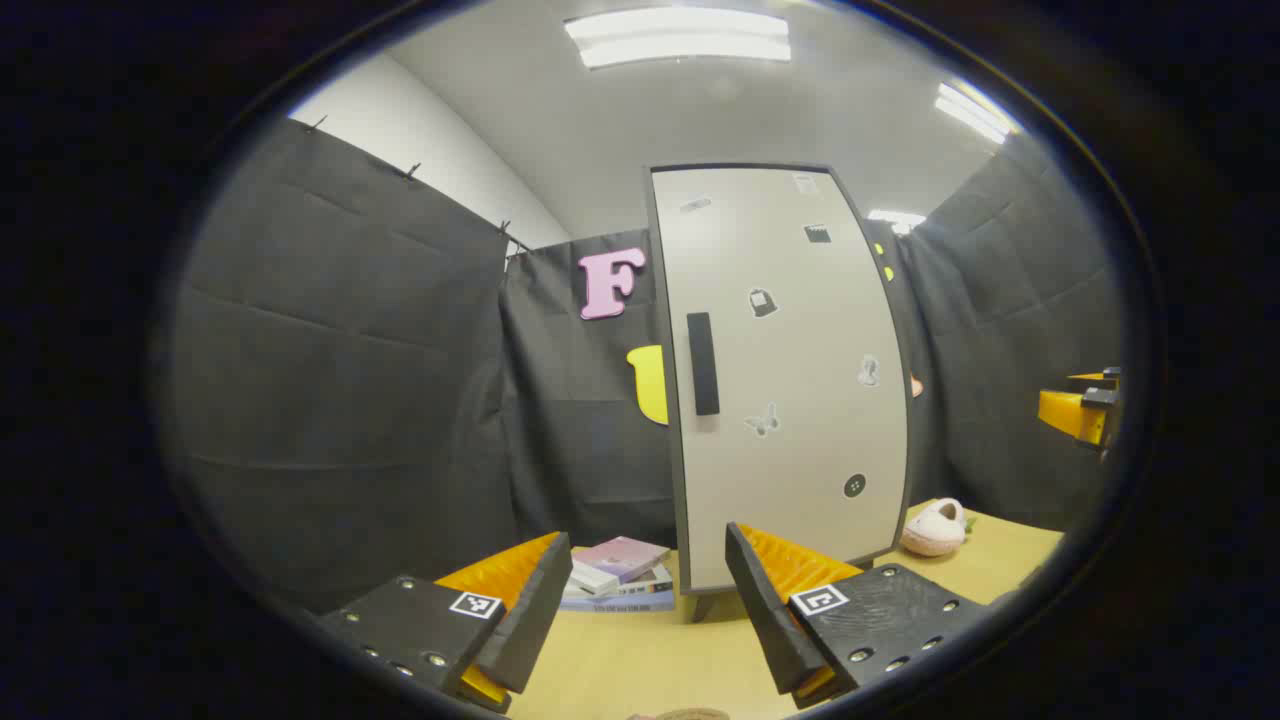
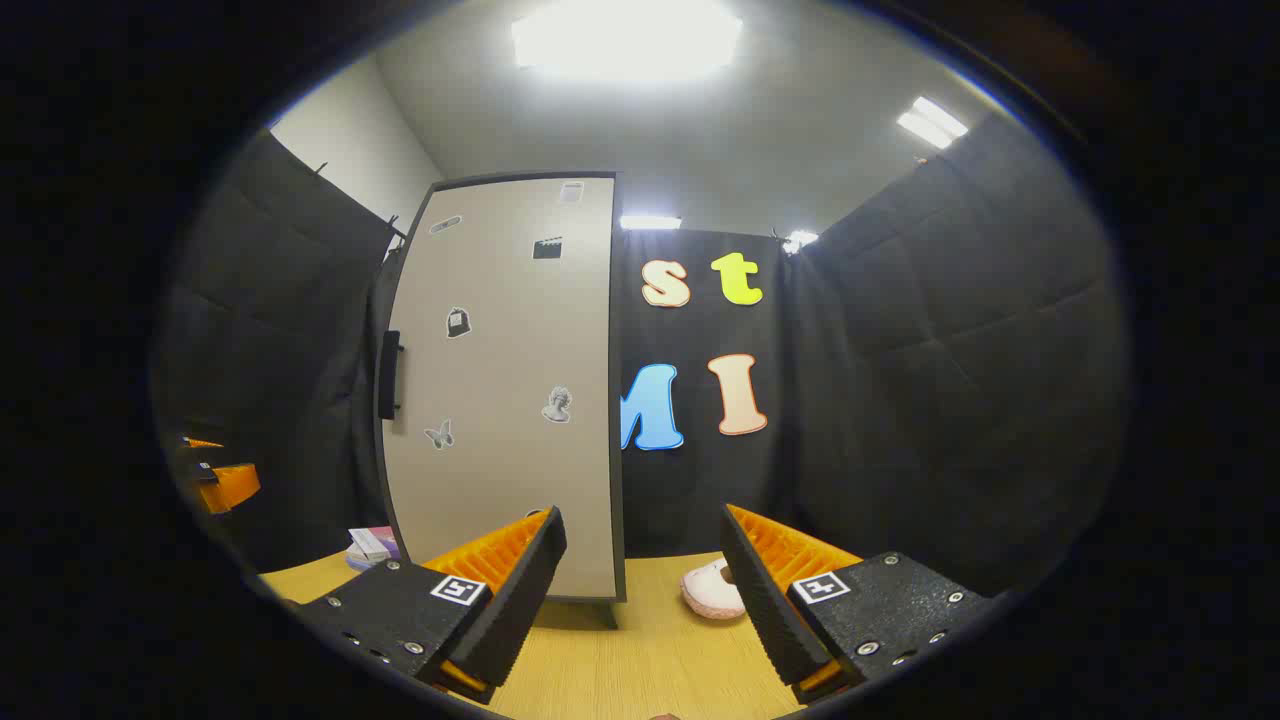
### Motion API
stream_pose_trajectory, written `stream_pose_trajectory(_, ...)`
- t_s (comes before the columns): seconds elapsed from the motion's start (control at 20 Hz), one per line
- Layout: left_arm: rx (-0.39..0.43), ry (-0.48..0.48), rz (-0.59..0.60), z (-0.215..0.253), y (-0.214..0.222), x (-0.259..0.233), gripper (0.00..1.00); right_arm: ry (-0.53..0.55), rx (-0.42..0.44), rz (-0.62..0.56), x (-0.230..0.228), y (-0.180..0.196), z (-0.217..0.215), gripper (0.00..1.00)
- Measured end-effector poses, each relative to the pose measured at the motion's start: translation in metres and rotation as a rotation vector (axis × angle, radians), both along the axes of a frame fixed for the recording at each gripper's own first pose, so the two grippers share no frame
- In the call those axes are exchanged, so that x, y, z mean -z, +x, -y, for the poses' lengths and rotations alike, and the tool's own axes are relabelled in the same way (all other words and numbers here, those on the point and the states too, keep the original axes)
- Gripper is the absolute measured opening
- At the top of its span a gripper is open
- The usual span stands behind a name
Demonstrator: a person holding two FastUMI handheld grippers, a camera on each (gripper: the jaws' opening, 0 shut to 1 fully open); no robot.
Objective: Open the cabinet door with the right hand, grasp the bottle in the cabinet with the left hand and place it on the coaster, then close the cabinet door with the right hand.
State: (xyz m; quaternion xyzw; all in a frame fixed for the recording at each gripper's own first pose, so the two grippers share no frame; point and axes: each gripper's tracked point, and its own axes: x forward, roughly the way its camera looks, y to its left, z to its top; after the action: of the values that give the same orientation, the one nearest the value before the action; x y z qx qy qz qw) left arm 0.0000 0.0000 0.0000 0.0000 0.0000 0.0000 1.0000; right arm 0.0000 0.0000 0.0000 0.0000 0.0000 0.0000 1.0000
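A tall pale cabinet [image 1: 790, 400] stands on the wooden table, its door shut, with a black vertical handle [image 1: 703, 363] near the door's left edge. In the right gripper view the same cabinet [image 2: 505, 400] is left of centre, its handle [image 2: 389, 374] on the far left edge. My left gripper [image 1: 640, 590] is open, well short of the door, nothing between its fingers. My right gripper [image 2: 645, 575] is open too, away from the cabinet. The right gripper [image 1: 1085, 410] also shows at the far right of the left gripper view. A round brown edge, perhaps the coaster [image 1: 680, 714], peeks in at the bottom.
A stack of books [image 1: 620, 572] lies on the table left of the cabinet. A pink slipper-like object [image 1: 935, 528] sits to the cabinet's right, seen as well in the right gripper view [image 2: 712, 590]. Black cloth walls close in all around.
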Motion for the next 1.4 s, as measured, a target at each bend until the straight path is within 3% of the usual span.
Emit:
stream_pose_trajectory(1.05,-0.010,0.002,0.024,-0.012,-0.012,-0.007,0.88,0.003,-0.006,0.002,-0.002,-0.003,-0.009,0.95)
stream_pose_trajectory(1.4,-0.073,0.013,0.027,-0.045,-0.031,-0.008,0.88,0.037,-0.097,0.020,-0.022,0.017,-0.056,0.95)
